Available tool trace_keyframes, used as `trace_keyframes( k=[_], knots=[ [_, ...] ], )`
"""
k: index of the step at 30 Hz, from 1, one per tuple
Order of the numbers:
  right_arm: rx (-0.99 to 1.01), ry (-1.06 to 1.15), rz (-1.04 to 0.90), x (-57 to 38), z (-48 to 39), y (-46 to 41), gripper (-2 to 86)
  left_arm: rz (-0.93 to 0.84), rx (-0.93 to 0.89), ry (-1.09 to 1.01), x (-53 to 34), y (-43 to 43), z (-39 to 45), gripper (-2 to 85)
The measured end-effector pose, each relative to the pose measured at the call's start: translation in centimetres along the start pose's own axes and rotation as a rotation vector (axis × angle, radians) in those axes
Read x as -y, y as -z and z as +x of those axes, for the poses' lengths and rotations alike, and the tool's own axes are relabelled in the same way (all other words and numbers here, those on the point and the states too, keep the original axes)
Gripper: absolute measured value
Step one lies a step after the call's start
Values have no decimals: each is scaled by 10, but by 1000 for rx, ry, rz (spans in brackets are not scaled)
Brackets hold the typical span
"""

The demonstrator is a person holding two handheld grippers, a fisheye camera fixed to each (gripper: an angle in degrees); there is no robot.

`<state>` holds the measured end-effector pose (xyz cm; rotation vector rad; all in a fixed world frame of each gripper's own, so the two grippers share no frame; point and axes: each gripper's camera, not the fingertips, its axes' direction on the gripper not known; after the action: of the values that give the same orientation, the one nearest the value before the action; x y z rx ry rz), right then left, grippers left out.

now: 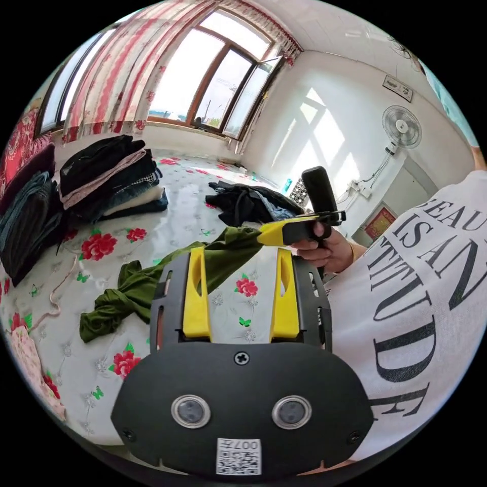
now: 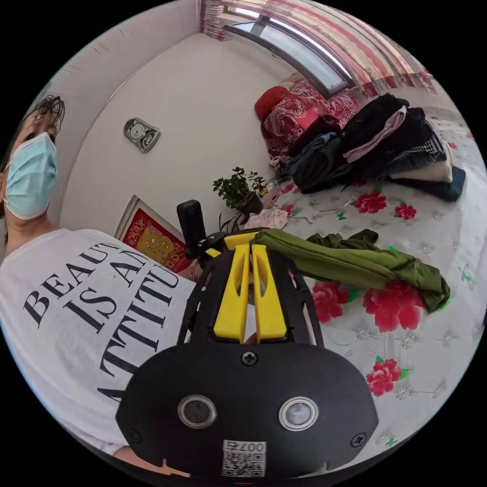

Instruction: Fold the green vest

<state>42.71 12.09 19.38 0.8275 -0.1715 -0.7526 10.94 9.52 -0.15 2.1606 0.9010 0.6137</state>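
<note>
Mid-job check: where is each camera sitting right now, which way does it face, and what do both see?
Left gripper view: rides the left claw, jaws apart, facing across the floral bed to the window; a hand and white T-shirt show.
Right gripper view: rides the right claw, jaws together, facing the wall clock; T-shirt and masked face show.
Shared: green vest, folded clothes pile.

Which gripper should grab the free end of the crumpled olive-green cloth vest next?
Probably left. The left gripper is open, with the crumpled olive-green cloth vest lying just beyond its jaws; the right gripper is shut on the vest's other end.
</note>
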Motion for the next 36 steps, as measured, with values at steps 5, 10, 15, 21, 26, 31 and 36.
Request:
trace_keyframes(
  k=[5,10,15,21,26,31,36],
  knots=[
    [-45,164,0,7,-44,-8,8,82,129,-56,22,22,44,4],
    [-291,21,37,-33,-4,8,42,198,83,27,54,61,44,-8],
    [-424,-163,-169,-82,53,-47,74,267,83,48,81,78,52,-9],
    [-559,-176,-312,-92,97,-134,86,299,116,45,101,79,65,-9],
    [-548,-133,-434,-89,118,-200,81,275,140,82,104,76,60,-9],
    [-647,-131,-500,-73,139,-249,77,261,187,135,99,81,47,-9],
    [-707,-126,-557,-60,151,-276,21,239,254,203,88,89,23,-9]
  ],
)
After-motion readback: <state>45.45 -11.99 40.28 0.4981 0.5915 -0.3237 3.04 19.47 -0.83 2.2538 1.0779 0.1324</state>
